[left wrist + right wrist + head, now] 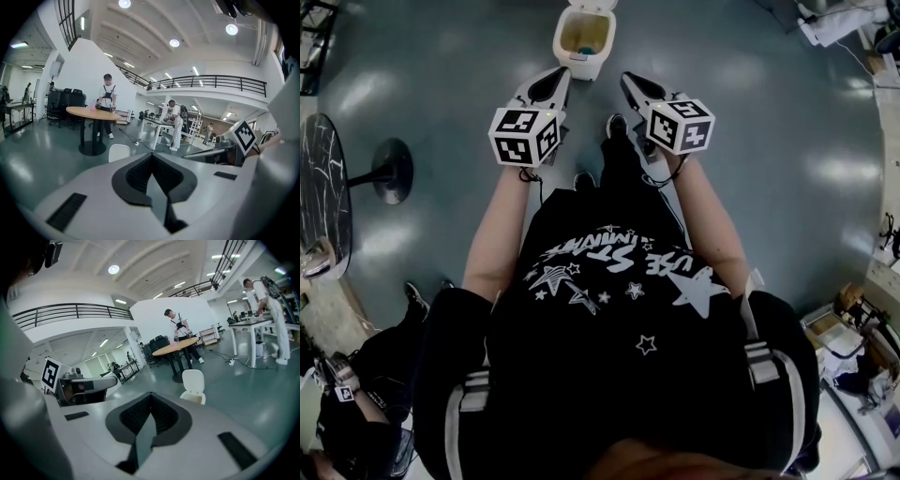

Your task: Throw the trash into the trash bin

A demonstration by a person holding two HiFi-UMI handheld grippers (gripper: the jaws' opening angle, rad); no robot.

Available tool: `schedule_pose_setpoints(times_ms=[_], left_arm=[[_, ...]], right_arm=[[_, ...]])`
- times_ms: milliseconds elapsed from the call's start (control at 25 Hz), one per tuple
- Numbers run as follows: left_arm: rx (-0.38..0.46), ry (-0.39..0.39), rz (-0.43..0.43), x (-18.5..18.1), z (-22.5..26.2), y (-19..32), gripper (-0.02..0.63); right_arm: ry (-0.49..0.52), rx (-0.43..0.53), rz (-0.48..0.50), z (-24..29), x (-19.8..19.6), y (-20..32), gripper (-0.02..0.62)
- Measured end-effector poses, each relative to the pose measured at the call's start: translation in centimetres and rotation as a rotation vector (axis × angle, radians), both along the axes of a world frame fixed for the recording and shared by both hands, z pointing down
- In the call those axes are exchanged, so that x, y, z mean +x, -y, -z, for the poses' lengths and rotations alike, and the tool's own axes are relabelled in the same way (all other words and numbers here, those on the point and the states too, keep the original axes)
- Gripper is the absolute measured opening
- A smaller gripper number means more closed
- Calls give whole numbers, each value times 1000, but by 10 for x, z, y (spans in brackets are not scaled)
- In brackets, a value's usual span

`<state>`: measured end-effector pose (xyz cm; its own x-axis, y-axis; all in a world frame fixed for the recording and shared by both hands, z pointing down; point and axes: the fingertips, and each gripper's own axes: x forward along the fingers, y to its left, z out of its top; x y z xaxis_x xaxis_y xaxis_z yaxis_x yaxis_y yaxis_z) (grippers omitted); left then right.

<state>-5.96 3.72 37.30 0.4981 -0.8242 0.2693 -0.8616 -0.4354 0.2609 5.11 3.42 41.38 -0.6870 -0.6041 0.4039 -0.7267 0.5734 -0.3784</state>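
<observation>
A white trash bin stands on the grey floor ahead of my feet, its lid raised and its inside showing. My left gripper and right gripper hover side by side just short of it, both pointing toward it. In the left gripper view the dark pads of the left gripper meet with nothing between them, and the bin's lid peeks above them. The right gripper is likewise shut and empty, with the bin a little to its right. No trash is in view.
A round dark table on a black disc base stands to the left. Another person crouches at the lower left. Boxes and clutter line the right edge. Farther off are a round wooden table and people at work benches.
</observation>
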Motion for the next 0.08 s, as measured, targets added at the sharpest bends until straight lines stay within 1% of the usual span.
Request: schedule_pose_setpoints(times_ms=[80], left_arm=[[4,-5,0,-2,1,0,11]], right_arm=[[-11,-4,1,-4,0,-2,6]])
